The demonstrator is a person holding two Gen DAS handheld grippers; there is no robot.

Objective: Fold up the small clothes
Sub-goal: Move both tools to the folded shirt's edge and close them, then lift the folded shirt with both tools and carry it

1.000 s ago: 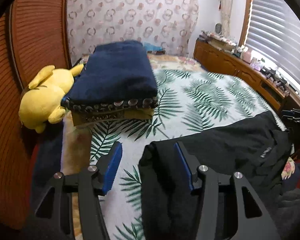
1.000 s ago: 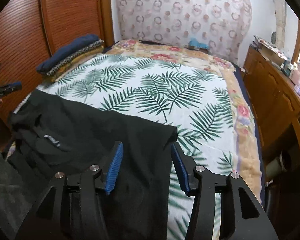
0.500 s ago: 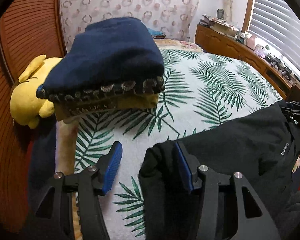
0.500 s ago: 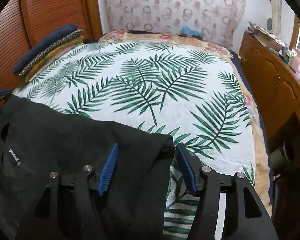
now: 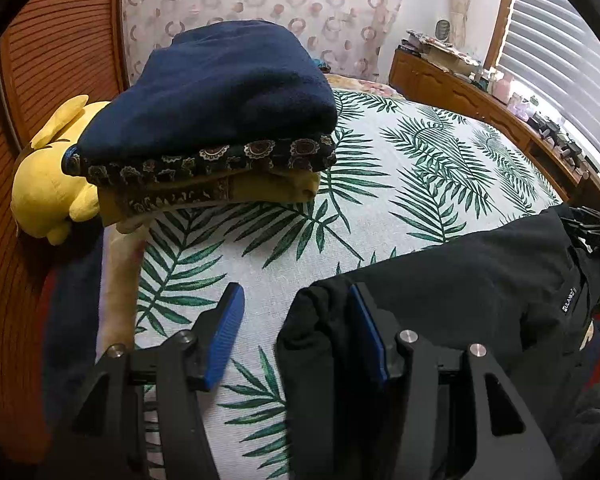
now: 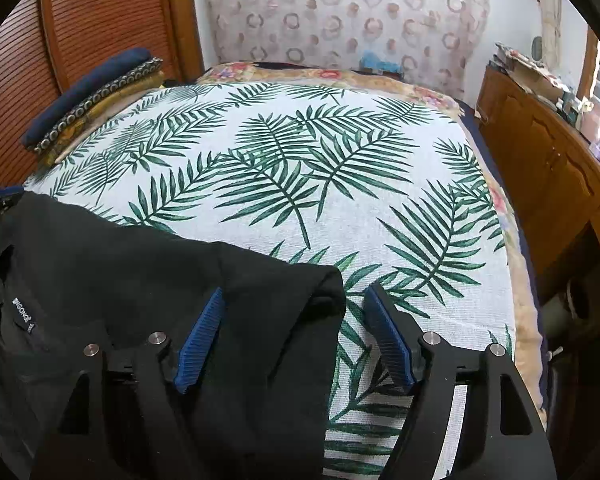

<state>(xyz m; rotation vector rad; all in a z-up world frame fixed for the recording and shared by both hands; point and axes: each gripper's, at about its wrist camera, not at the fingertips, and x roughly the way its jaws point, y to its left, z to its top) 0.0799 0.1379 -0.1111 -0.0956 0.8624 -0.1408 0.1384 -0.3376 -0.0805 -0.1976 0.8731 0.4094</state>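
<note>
A black garment [image 5: 480, 280] lies across the near edge of the palm-leaf bedspread [image 5: 420, 168]. My left gripper [image 5: 296, 312] is open, its jaws astride the garment's left corner. In the right wrist view the same garment [image 6: 140, 264] shows a small label, and my right gripper [image 6: 294, 320] is open with its jaws astride the garment's right corner. Neither gripper pinches the cloth.
A stack of folded clothes, navy on top [image 5: 228, 92], sits at the bed's left, with a yellow plush toy [image 5: 48, 184] beside it. The stack also shows in the right wrist view [image 6: 96, 92]. A wooden sideboard [image 6: 540, 152] runs along the right. A ribbed wooden wardrobe [image 5: 52, 60] stands left.
Both grippers have moved forward over the bed with the garment's edge between their jaws. The folded stack looms closer in the left view. The jaws stay open.
</note>
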